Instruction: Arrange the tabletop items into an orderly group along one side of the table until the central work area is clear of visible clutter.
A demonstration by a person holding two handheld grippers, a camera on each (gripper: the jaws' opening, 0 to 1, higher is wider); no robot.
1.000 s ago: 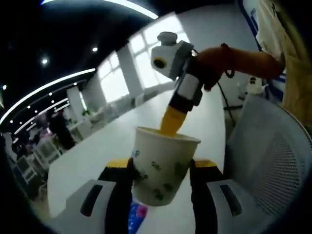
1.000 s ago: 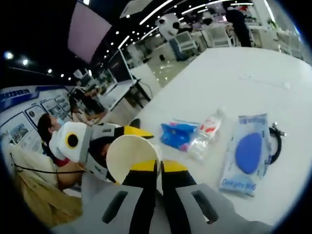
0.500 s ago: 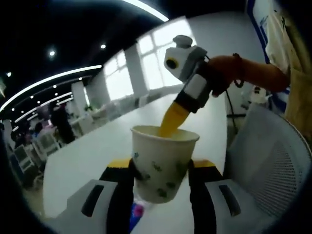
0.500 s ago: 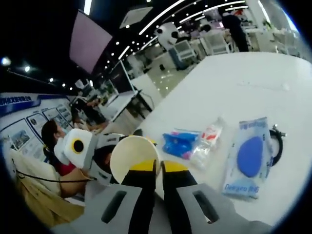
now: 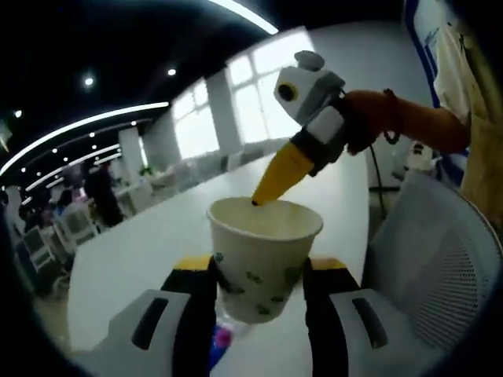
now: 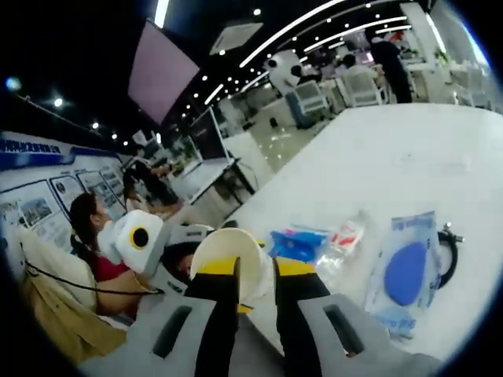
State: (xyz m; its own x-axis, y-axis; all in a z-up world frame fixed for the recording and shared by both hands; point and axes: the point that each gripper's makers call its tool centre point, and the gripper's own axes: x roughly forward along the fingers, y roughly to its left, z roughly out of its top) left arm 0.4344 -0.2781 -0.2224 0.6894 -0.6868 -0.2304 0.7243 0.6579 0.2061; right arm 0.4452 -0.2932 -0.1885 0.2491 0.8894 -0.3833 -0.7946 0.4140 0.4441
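Above the white desk (image 5: 149, 243), in the left gripper view: white paper cup with green leaf print (image 5: 263, 255), upright, pinched between the yellow-tipped jaws of the left gripper (image 5: 259, 271). Over its mouth, the right gripper (image 5: 284, 171), yellow jaws pointing down at the rim, tips just at the cup's far edge; jaws a little apart, touching or not cannot be told. Grey mesh chair back (image 5: 436, 251) to the right.

In the right gripper view: cup (image 6: 228, 255) tilted, open mouth facing the camera, just beyond the right gripper (image 6: 255, 271). On the desk (image 6: 377, 157) behind: blue plastic packet (image 6: 297, 242), clear crinkled wrapper with red print (image 6: 339, 242), pale pouch with a blue oval (image 6: 405, 271), black cable loop (image 6: 449, 251).
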